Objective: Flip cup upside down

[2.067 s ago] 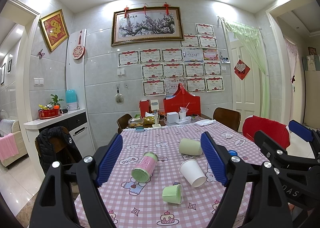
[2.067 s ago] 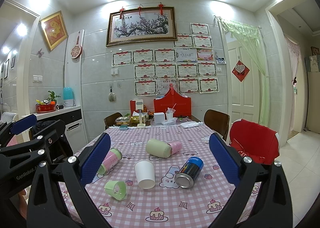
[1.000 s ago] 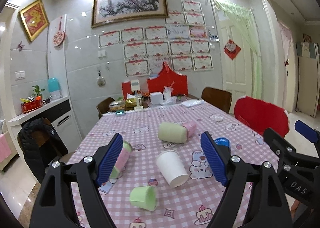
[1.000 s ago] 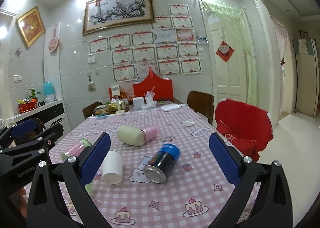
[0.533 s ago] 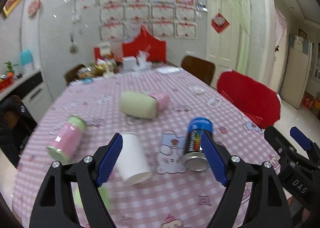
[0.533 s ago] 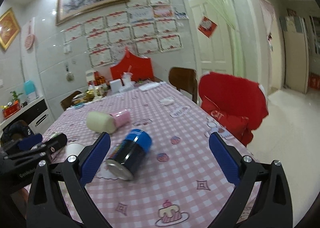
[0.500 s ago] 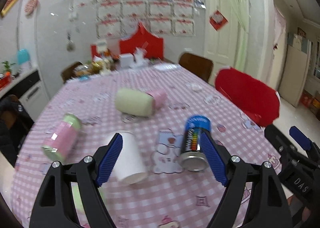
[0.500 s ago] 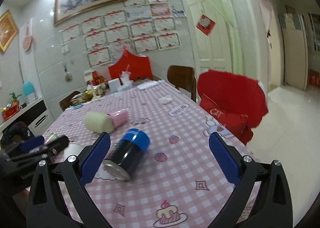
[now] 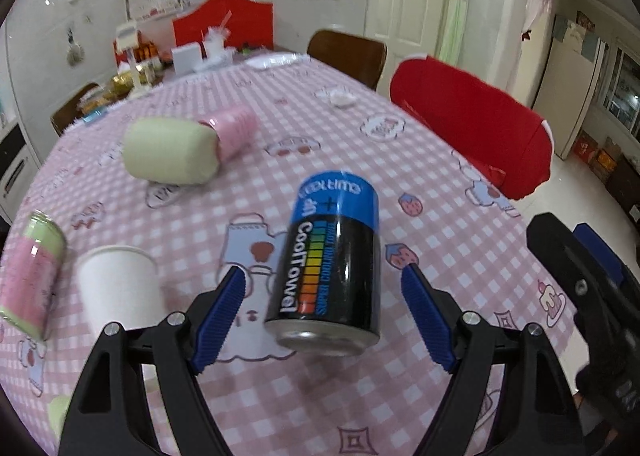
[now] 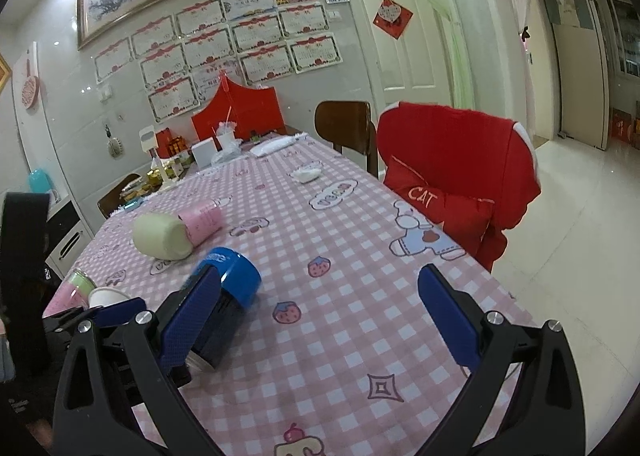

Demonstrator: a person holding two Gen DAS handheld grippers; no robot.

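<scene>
A black and blue can-shaped cup [image 9: 334, 260] lies on its side on the pink checked tablecloth [image 9: 432, 192], silver end toward me. My left gripper [image 9: 324, 320] is open, its blue pads on either side of the cup's near end, not touching it. The cup also shows in the right wrist view [image 10: 228, 300], partly behind the left pad. My right gripper [image 10: 320, 322] is open and empty, to the right of the cup over bare cloth. A white paper cup [image 9: 120, 288] lies on its side to the left.
A pale green cup [image 9: 170, 156] nested with a pink one [image 9: 234, 132] lies further back. A pink and green can [image 9: 32, 276] lies at the left edge. A red-covered chair [image 10: 456, 176] stands by the table's right side. Boxes and clutter [image 10: 208, 152] sit at the far end.
My left gripper has moved forward and right, from the white cup area to straddling the black and blue cup. My right gripper has swung right, toward the table's right edge.
</scene>
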